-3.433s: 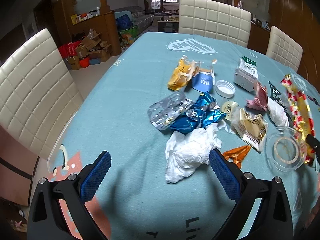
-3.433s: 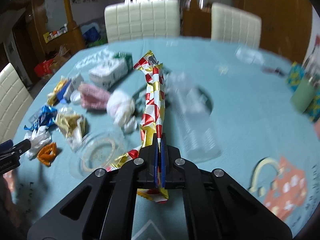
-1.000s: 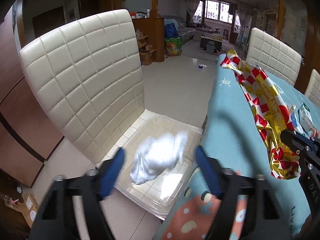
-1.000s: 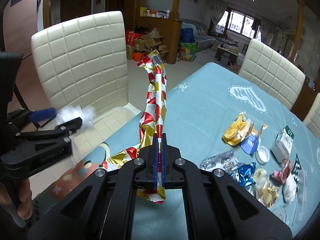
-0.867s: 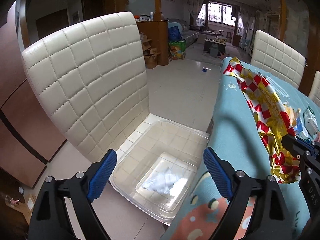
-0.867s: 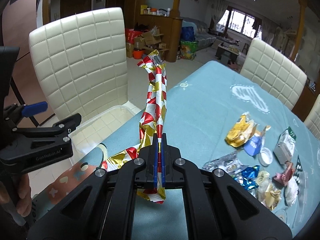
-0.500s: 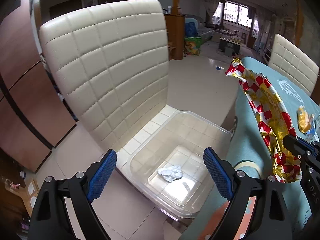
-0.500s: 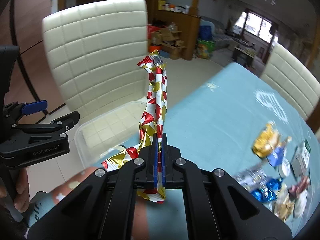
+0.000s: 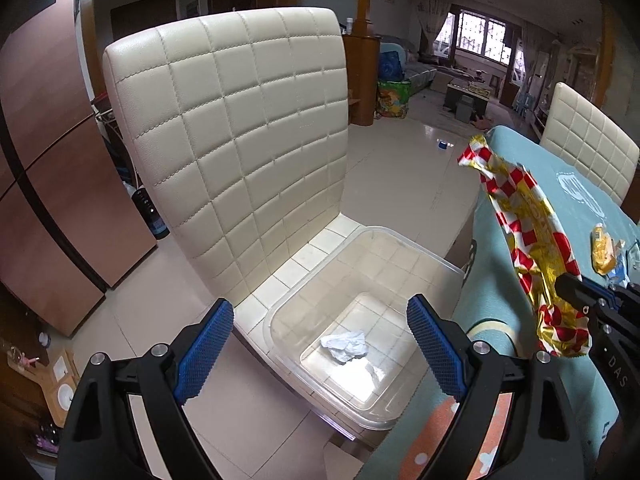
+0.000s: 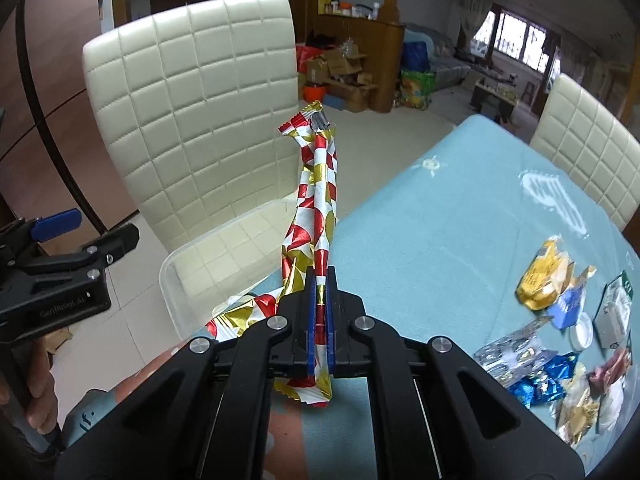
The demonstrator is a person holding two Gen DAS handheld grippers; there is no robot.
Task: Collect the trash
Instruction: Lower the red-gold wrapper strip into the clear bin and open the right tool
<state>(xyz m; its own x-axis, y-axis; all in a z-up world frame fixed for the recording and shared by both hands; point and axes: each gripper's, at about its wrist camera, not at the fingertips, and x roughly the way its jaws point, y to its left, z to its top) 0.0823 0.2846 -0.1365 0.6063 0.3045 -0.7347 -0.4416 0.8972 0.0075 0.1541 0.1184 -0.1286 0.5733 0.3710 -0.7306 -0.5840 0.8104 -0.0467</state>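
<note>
My left gripper (image 9: 320, 344) is open and empty above a clear plastic bin (image 9: 404, 242) that sits on a cream chair seat. A crumpled white tissue (image 9: 345, 345) lies in the bin. My right gripper (image 10: 319, 284) is shut on a long red, gold and white foil wrapper (image 10: 318, 196), held over the table's corner beside the bin (image 10: 188, 256). The wrapper (image 9: 528, 236) also shows at the right of the left wrist view. Several wrappers (image 10: 540, 276) lie on the teal tablecloth (image 10: 440, 240) at the right.
The cream quilted chair (image 9: 240, 128) stands behind the bin. A second cream chair (image 10: 588, 152) stands at the table's far side. A dark bottle (image 9: 150, 214) stands on the tiled floor left of the chair. Wooden cabinets and boxes line the back.
The white tissue has dropped from my left gripper into the bin and lies there. My right gripper has carried the foil wrapper from the table's middle to the corner by the bin.
</note>
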